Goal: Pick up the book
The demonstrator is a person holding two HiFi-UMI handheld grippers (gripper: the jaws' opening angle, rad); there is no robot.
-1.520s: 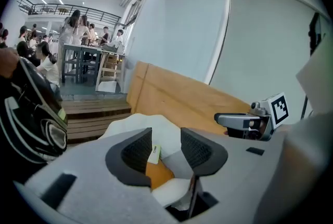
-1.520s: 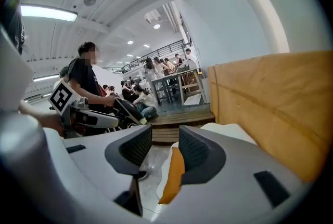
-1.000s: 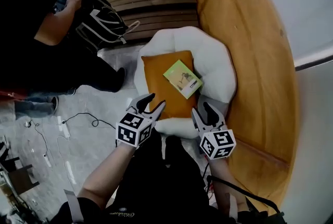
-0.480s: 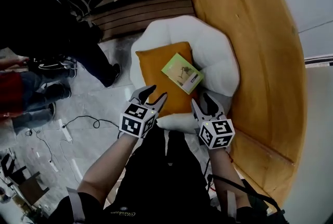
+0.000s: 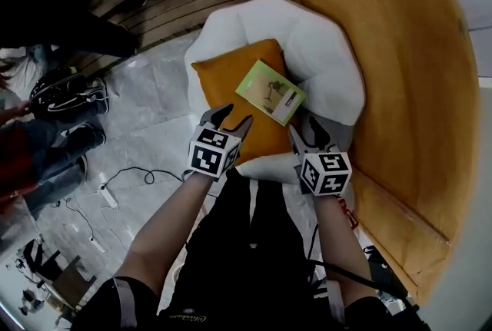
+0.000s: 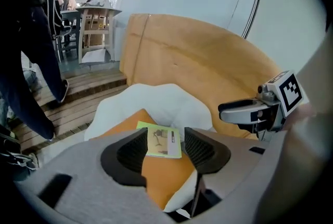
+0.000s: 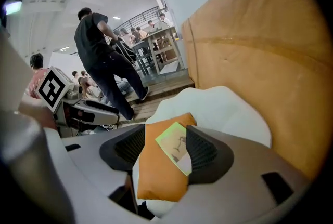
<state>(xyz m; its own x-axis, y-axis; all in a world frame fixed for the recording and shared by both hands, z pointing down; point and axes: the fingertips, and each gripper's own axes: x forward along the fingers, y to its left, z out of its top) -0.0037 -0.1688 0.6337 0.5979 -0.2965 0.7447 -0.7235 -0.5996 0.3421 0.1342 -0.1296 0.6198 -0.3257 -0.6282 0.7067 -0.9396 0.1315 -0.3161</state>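
My left claw (image 5: 233,116) and right claw (image 5: 307,129) nearest me, over front edge of white seat pad (image 5: 327,53). Both part-way apart, jaws opening, gripping nothing. Just beyond claws: book (image 5: 270,92), green cover, flat on orange cushion (image 5: 221,84), untouched. Farthest: curved wooden backrest (image 5: 384,53) behind pad.

No text is legible; print on the book (image 5: 270,91) is blurred.
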